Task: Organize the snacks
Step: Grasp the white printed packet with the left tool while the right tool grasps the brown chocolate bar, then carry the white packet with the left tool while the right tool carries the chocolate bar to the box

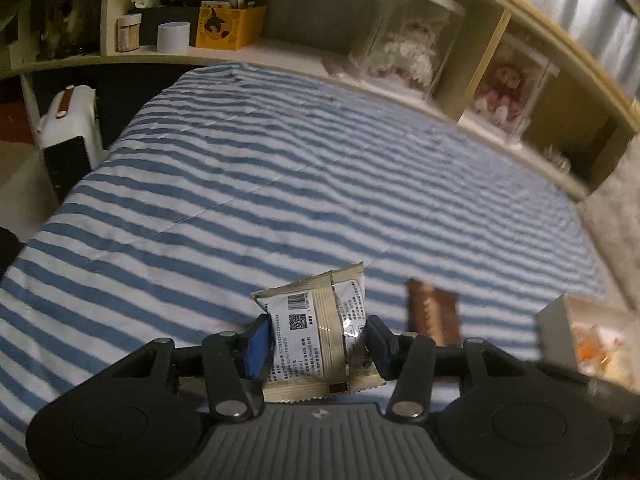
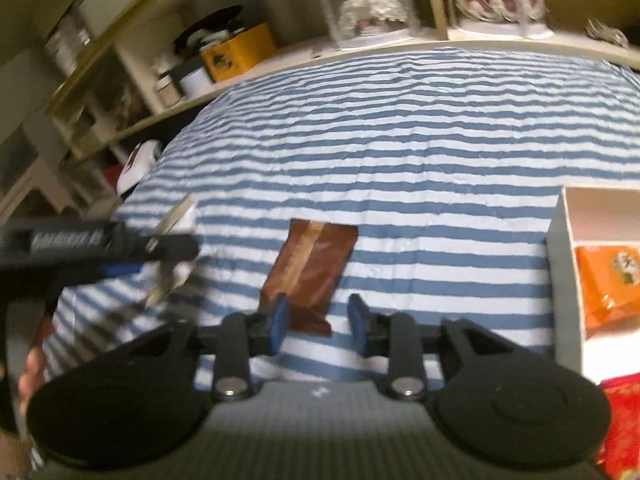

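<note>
My left gripper (image 1: 316, 340) is shut on a beige snack packet (image 1: 320, 332) with a barcode and QR label, held above the blue-striped bedcover (image 1: 280, 168). My right gripper (image 2: 320, 320) is open; a brown snack packet (image 2: 310, 270) lies on the bedcover with its near end between the fingers, nearer the left one. The brown packet also shows in the left wrist view (image 1: 434, 314), right of the left gripper. The left gripper with the beige packet (image 2: 172, 256) appears blurred at the left of the right wrist view. A white box (image 2: 568, 240) at the right holds an orange packet (image 2: 608, 284).
A shelf unit (image 1: 500, 52) runs along the bed's far side with dolls in clear cases (image 1: 404, 52), a yellow box (image 1: 228, 28) and jars. A white appliance (image 1: 68, 120) stands left of the bed. A red packet (image 2: 620, 428) lies at the lower right. The white box also shows in the left wrist view (image 1: 560, 320).
</note>
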Demonstrator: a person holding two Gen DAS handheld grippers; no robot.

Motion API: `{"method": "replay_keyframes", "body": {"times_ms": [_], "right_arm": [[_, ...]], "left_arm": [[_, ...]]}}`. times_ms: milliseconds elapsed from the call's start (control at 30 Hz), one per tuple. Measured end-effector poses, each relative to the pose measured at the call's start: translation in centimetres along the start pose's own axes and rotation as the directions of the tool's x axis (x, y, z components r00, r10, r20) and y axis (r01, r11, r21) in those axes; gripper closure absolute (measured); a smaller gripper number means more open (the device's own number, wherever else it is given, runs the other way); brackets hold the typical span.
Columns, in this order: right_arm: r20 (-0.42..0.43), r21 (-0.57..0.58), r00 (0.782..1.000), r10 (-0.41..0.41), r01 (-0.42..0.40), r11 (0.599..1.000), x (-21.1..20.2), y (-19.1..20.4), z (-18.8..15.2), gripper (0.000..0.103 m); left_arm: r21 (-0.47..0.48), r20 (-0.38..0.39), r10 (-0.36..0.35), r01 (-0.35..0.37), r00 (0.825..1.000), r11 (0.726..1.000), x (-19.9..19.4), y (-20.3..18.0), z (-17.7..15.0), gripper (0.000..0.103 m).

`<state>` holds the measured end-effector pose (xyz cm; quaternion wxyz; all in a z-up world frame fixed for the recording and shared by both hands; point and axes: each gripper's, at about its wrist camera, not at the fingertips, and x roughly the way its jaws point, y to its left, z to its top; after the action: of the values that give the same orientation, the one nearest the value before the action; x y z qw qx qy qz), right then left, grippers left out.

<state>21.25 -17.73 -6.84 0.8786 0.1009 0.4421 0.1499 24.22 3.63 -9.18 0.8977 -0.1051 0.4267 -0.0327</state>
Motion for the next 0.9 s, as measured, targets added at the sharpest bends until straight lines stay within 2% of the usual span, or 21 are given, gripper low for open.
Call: {"method": "replay_keyframes", "body": {"times_ms": [67, 167, 433, 500, 567, 767, 900], "right_arm": [[-0.004, 0.033, 1.000, 0.000, 0.000, 0.999, 0.7, 0.3, 0.1, 0.045], [-0.011, 0.058, 1.000, -0.011, 0.012, 0.998, 1.8, 0.9, 0.5, 0.037], [-0.008, 0.061, 0.997, -0.072, 0.073, 0.996, 4.3, 2.7, 0.9, 0.035], [-0.012, 0.017, 0.996, -0.090, 0.091, 0.996, 4.5, 3.0, 0.8, 0.038], [-0.013, -0.029, 0.994, -0.111, 0.110, 0.993, 4.6, 3.0, 0.7, 0.049], [-0.013, -0.065, 0.998, -0.066, 0.065, 0.996, 3.4, 1.9, 0.7, 0.055], [0.024, -0.057, 0.998, -0.055, 0.056, 0.997, 0.9, 1.0, 1.0, 0.055]], "left_arm": [[0.016, -0.018, 0.027, -0.027, 0.999, 1.000, 0.2, 0.3, -0.2, 0.051], [0.040, -0.036, 0.065, -0.064, 0.997, 0.997, 0.7, 0.6, -0.5, 0.051], [0.089, -0.050, 0.107, -0.103, 0.993, 0.991, 2.3, 0.2, -1.6, 0.050], [0.089, -0.046, 0.115, -0.110, 0.992, 0.990, 2.3, 0.1, -1.6, 0.050], [0.076, -0.036, 0.111, -0.108, 0.993, 0.991, 2.2, 0.2, -1.5, 0.053], [0.078, 0.012, 0.079, -0.080, 0.997, 0.994, 0.4, -0.6, -1.3, 0.054], [0.078, 0.049, 0.060, -0.064, 0.997, 0.995, -1.3, -1.2, -1.1, 0.054]]}}
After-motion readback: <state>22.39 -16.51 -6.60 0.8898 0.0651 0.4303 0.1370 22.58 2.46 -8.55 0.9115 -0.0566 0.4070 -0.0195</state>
